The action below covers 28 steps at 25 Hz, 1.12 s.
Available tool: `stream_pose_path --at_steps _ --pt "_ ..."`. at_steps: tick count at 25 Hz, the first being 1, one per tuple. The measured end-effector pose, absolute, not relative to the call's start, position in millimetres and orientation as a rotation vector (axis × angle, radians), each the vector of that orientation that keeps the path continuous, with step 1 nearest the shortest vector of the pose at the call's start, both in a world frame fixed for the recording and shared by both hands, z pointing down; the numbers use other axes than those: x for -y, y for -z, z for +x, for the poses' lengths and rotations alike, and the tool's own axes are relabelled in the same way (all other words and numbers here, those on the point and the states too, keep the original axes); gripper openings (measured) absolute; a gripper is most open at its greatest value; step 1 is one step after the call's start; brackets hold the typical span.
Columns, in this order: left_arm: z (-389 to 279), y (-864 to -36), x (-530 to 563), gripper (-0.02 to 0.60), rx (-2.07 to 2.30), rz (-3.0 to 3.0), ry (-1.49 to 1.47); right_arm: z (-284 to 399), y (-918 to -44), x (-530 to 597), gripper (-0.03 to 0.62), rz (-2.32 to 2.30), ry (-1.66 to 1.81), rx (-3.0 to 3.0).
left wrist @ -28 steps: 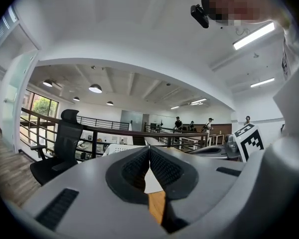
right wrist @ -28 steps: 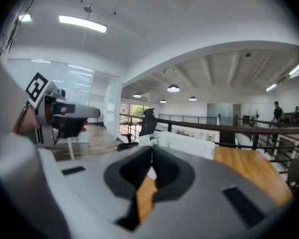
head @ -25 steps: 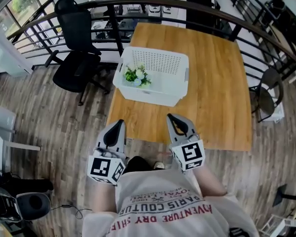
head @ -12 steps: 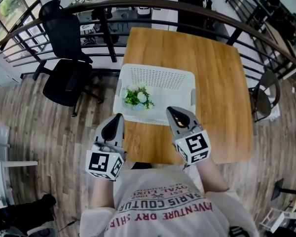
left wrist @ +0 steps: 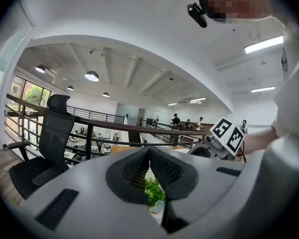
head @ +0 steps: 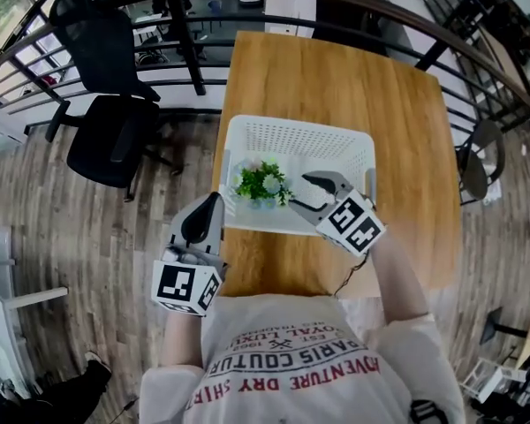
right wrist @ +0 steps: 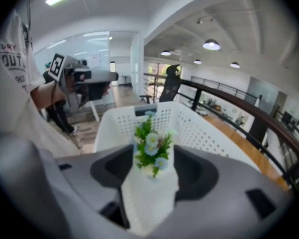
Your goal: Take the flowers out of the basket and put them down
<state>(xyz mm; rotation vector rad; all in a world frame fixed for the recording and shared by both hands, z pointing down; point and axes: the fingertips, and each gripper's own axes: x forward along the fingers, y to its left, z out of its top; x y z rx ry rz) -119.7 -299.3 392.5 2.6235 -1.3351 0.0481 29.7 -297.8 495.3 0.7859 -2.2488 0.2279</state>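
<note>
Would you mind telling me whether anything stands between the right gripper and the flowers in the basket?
Nothing visible does. The right gripper, jaws just opening and empty, reaches over the near rim of the basket, with the flowers straight ahead.

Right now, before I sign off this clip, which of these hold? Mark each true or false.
1. The small bunch of green-leaved flowers with white and blue blossoms lies inside the white perforated plastic basket. True.
2. The right gripper is shut on the flowers. False: its fingers stand apart and have just been opening. The flowers sit just ahead of them, ungripped.
3. The left gripper has its fingers together and holds nothing. True.
4. The basket lies tipped on its side. False: it stands upright on the light wooden table.
</note>
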Motion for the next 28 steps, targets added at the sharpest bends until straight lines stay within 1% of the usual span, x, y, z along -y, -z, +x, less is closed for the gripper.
stream_pose_path --at_steps 1,3,6,11,19,28 --pt "-121.7 -396.1 303.4 0.026 1.332 2.617 -0.05 28.1 -506.1 299.1 0.281 0.734 -0.22 2.221" --pt "-124.8 -404.4 309.5 0.026 1.322 2.6 -0.06 24.8 -524.8 301.7 0.322 0.659 -0.215 2.175" --pt "-127.0 -416.3 316.1 0.026 1.299 2.581 -0.074 15.5 -545.2 305.9 0.364 0.573 -0.274 2.162" --pt "-128.6 -429.6 327.4 0.026 1.255 2.553 -0.067 8.0 -583.0 324.8 0.411 0.525 -0.318 2.107" --pt "-118.6 -442.9 332.8 0.026 1.188 2.524 -0.044 -7.6 -632.7 331.8 0.436 0.434 -0.355 2.055" --pt "-101.5 -453.4 324.4 0.026 1.067 2.561 -0.095 -27.5 -656.9 342.6 0.446 0.4 -0.373 2.042"
